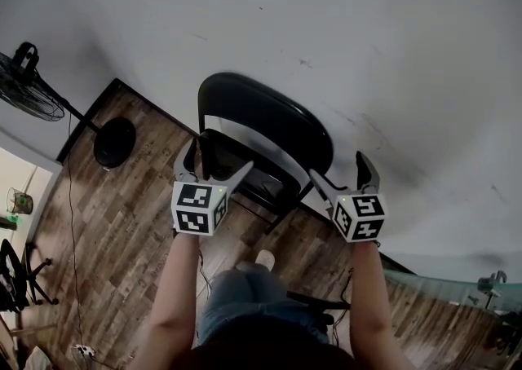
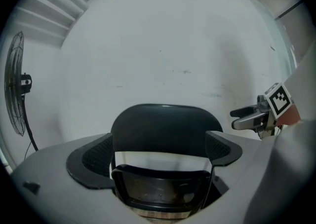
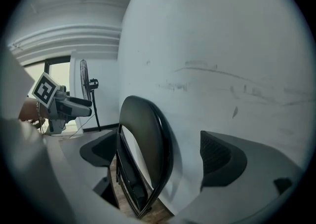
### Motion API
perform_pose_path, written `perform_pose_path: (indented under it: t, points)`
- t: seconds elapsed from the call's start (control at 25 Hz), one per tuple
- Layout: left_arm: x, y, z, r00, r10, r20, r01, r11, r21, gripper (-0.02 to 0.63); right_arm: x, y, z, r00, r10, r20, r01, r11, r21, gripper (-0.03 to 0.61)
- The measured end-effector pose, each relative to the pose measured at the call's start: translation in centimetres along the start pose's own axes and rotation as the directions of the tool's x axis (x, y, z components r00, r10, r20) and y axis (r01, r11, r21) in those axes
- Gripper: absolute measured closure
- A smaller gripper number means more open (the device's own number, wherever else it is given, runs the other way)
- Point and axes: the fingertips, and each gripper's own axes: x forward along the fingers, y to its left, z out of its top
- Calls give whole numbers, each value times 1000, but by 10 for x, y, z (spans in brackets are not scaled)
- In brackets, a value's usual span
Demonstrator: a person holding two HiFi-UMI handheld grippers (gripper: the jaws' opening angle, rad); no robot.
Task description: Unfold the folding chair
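Note:
The black folding chair (image 1: pixel 265 136) stands folded flat, leaning against the white wall. Its rounded backrest (image 2: pixel 163 129) faces my left gripper, and the folded seat hangs below it. My left gripper (image 1: pixel 220 156) is open in front of the chair's left side. The backrest shows between its pads (image 2: pixel 94 156), apart from them. My right gripper (image 1: pixel 337 166) is open at the chair's right edge. In the right gripper view the chair (image 3: pixel 145 144) appears edge-on between the wide jaws, with nothing gripped. Each gripper sees the other: the right gripper (image 2: pixel 252 117) and the left gripper (image 3: pixel 74 107).
A standing fan (image 1: pixel 33 87) with a round black base (image 1: pixel 114 142) stands on the wooden floor to the left, its cable trailing along the boards. An office chair (image 1: pixel 16 275) sits at the far left. The person's shoe (image 1: pixel 265 258) is close behind the chair.

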Motion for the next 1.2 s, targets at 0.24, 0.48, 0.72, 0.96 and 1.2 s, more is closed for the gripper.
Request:
perform_pose_path:
  t: [0.24,0.48,0.72,0.96,1.2]
  points:
    - [29,-11,-67,989,-54,-139,44,996,-76,46,41,5,-36,993,94,-67,-92,996,19,68]
    - [57,-30,-130,962,-144,-230,69,950,-305,46,63,15,-49,979,181,-94,-178,983,41,113]
    - [90,-44,-170,946,-227,-230,71,840,-538,46,71,0,-51,978,162,-128,-161,987,15,310]
    - [121,-62,-182,941,-290,-173,97,723,-684,48,72,-4,-52,978,171,-122,-173,985,-11,373]
    - [137,-73,-172,944,-324,-55,143,556,-819,292,73,-3,-52,979,169,-114,-172,985,-16,374]
